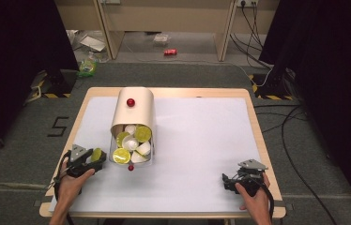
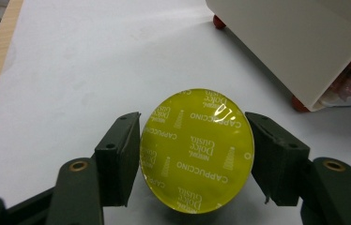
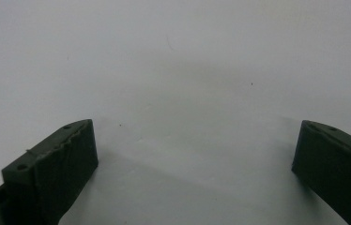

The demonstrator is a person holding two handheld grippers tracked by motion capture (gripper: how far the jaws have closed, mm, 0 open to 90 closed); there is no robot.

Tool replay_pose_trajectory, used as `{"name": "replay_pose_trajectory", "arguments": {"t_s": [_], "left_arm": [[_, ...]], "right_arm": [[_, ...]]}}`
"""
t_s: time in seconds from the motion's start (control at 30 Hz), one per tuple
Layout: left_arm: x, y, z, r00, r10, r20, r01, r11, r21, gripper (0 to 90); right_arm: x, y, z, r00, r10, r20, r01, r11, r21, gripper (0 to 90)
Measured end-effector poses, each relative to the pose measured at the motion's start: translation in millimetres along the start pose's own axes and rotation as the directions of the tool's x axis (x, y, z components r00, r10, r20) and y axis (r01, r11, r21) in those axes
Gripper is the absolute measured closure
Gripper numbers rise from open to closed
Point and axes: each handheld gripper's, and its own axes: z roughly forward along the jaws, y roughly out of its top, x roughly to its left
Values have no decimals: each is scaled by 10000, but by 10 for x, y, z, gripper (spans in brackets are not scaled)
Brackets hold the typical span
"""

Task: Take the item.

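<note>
1. High view: A cream bin (image 1: 133, 110) lies on its side on the white worktop (image 1: 197, 140), its mouth toward the person and full of pods (image 1: 131, 140). I count about seven in the mouth, four with yellow-green foil facing out and the rest white; any deeper inside are hidden. Two red knobs show on the bin, one on top (image 1: 130, 102) and one at the mouth's near edge (image 1: 131, 167). The left claw (image 1: 95, 157) sits just beside the mouth's left corner with one more pod between its jaws. The right claw (image 1: 227, 180) rests well apart, near the worktop's right front corner.

2. Left gripper view: The left claw (image 2: 194, 154) is closed on the held pod (image 2: 197, 150), one jaw on each side of the rim, the "Cappuccino" foil facing the camera. The bin's wall (image 2: 295, 47) stands close on the right, with two red feet beneath it. The step in hand seems to be carrying this pod clear of the bin. To do it well, I would keep the squeeze even on the rim, since the foil face could dent. I would lift before moving sideways and steer away from the bin wall, so nothing nudges the loose pile.

3. Right gripper view: The right claw (image 3: 194, 154) is spread wide and empty, over bare worktop. One pod is held in all, and two claws are in play. The free claw could steady the bin if it rolls.
</note>
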Motion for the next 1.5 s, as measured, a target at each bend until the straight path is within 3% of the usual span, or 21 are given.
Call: {"name": "replay_pose_trajectory", "arguments": {"t_s": [0.33,0.53,0.9,1.0,1.5], "left_arm": [[-24,29,-48,9994,-264,220,271,9991,-315,340],[-64,67,-95,9994,-202,294,218,9982,-553,339],[-109,134,-237,9983,-348,478,397,9935,-1067,320],[-115,153,-284,9963,-497,702,578,9912,-1189,305],[-244,194,-432,9956,-129,928,262,9893,-1433,202]], "right_arm": [[0,0,0,10000,1,-3,-1,10000,7,6],[0,0,-1,10000,-2,0,2,10000,10,6],[-1,0,0,10000,-3,-5,3,10000,2,6],[-2,0,1,10000,0,-8,0,10000,1,6],[-3,0,1,10000,3,-18,-3,10000,0,5]]}}
